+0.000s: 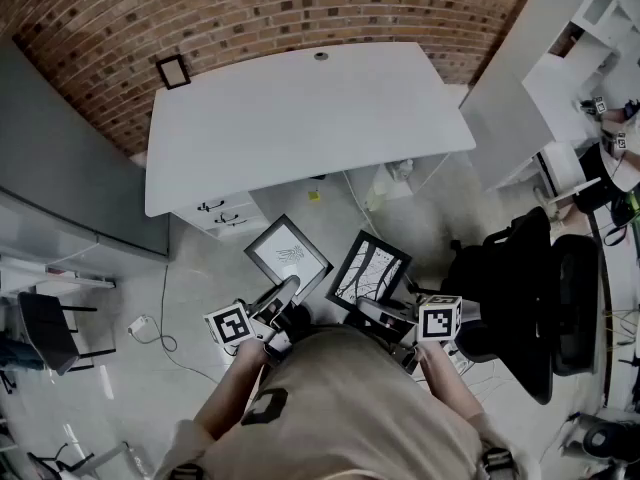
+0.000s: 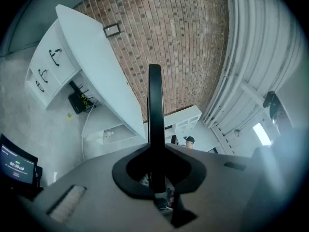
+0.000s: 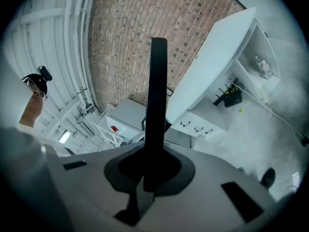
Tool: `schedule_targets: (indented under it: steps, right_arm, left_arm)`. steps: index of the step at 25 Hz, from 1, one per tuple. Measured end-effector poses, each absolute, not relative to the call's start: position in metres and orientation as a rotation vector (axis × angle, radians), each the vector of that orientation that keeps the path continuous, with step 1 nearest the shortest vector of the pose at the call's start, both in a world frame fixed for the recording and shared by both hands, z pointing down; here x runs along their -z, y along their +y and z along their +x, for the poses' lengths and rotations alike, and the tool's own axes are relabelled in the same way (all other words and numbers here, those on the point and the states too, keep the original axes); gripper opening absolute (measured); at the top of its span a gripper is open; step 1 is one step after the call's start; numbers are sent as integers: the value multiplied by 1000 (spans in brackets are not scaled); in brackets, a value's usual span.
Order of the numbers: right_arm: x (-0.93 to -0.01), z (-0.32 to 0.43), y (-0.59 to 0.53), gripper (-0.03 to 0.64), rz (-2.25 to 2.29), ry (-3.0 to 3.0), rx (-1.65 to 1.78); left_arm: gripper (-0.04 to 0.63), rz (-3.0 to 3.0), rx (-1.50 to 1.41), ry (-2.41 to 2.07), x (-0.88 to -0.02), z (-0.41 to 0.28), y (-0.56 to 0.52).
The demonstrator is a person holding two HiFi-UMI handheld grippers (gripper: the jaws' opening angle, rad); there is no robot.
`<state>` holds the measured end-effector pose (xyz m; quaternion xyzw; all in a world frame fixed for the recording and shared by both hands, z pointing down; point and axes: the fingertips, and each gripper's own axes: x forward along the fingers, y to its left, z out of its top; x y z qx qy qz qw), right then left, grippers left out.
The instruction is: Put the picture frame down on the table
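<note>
Left claw [image 2: 155, 172] tight on pale frame [image 1: 288, 253] edge, right claw [image 3: 153, 170] on dark frame [image 1: 370, 268]; table [image 1: 300, 118] well apart.

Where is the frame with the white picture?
Head view, left of centre: the white-picture frame is clamped by the left gripper, beside the dark frame, over the floor before the white table.

White is seen on the counter [image 1: 300, 118], red-brown on the brick wall [image 1: 250, 8], black round the left picture frame [image 1: 288, 256] and the right picture frame [image 1: 370, 268].
</note>
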<state>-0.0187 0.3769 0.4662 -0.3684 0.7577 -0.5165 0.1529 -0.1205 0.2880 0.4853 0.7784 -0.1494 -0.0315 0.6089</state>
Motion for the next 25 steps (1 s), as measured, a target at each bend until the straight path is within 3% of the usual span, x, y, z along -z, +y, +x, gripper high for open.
schedule_targets:
  steps: [25]
  right_arm:
    - [-478, 98, 445, 14, -1278, 2144, 1427]
  left_arm:
    - [34, 1823, -13, -256, -476, 18, 336]
